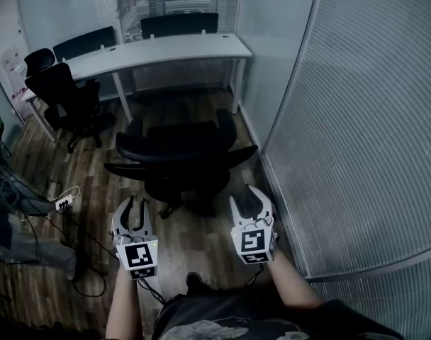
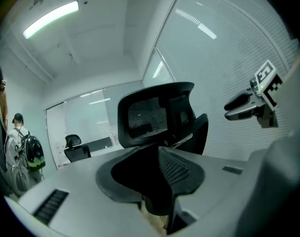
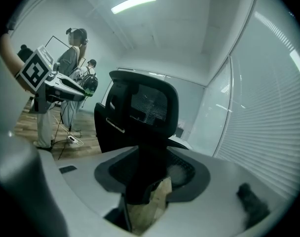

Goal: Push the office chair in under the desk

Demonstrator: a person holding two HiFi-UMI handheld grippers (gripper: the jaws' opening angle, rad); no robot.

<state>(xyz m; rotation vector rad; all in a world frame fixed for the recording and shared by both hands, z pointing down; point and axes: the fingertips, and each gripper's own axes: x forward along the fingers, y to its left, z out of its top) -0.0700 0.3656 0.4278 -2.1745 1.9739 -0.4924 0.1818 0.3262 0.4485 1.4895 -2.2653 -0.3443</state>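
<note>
A black office chair (image 1: 178, 154) stands on the wood floor, a little way out from the white desk (image 1: 159, 51), with its back turned toward me. My left gripper (image 1: 134, 205) is behind the chair's left side and my right gripper (image 1: 245, 197) behind its right side. Both hang just short of the chair and touch nothing. Each is open, with a gap between its pads and nothing in it. The left gripper view looks up at the chair's headrest (image 2: 152, 113), with the right gripper (image 2: 248, 105) beside it. The right gripper view shows the headrest (image 3: 145, 102) and the left gripper (image 3: 58, 89).
A ribbed glass wall (image 1: 343, 119) runs close along the right. Another black chair (image 1: 66, 98) sits at the desk's left end and more stand behind it (image 1: 178, 24). A power strip (image 1: 64, 203) and cables lie on the floor at left. People (image 3: 73, 63) stand to the left.
</note>
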